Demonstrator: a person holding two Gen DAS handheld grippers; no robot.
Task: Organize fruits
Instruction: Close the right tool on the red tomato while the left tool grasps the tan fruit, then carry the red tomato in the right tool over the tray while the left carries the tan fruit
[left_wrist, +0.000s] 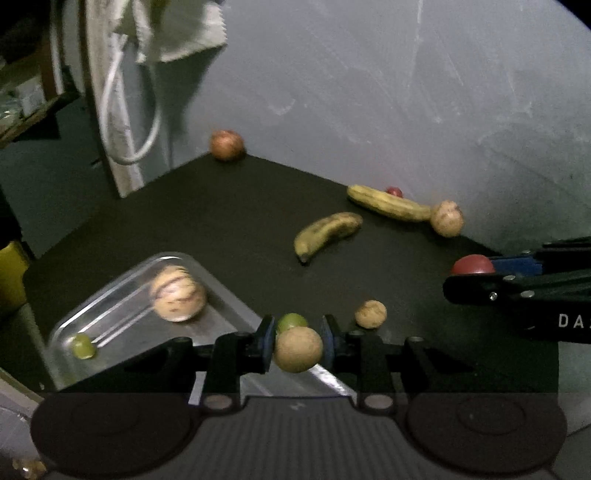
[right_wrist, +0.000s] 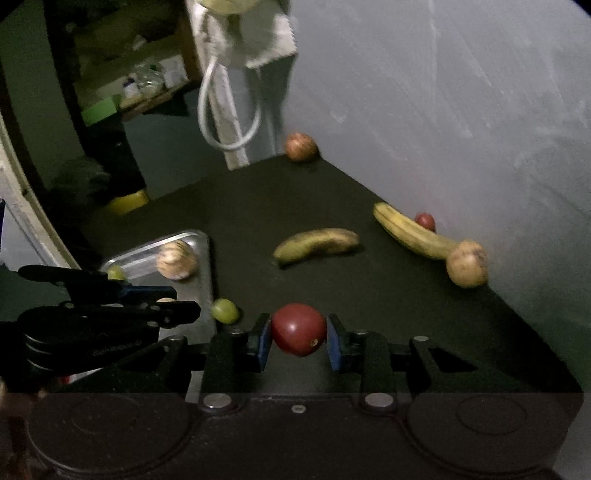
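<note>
My left gripper (left_wrist: 298, 345) is shut on a round tan fruit (left_wrist: 298, 354), held at the near right corner of a steel tray (left_wrist: 122, 295). The tray holds a striped tan fruit (left_wrist: 178, 293) and a green grape (left_wrist: 83, 346). My right gripper (right_wrist: 298, 338) is shut on a red tomato (right_wrist: 298, 329) above the dark table; it also shows in the left wrist view (left_wrist: 472, 275). The left gripper shows in the right wrist view (right_wrist: 170, 301) over the tray (right_wrist: 192, 240). Loose on the table lie two bananas (left_wrist: 327, 232) (left_wrist: 388, 203) and a green fruit (right_wrist: 224, 311).
A reddish apple (left_wrist: 226, 144) sits at the table's far corner. A tan fruit (left_wrist: 447, 218) and a small red fruit (left_wrist: 394, 191) lie by the grey wall (left_wrist: 406, 92). A small tan fruit (left_wrist: 370, 314) lies near my left gripper. A white cable (left_wrist: 122, 110) hangs at the left.
</note>
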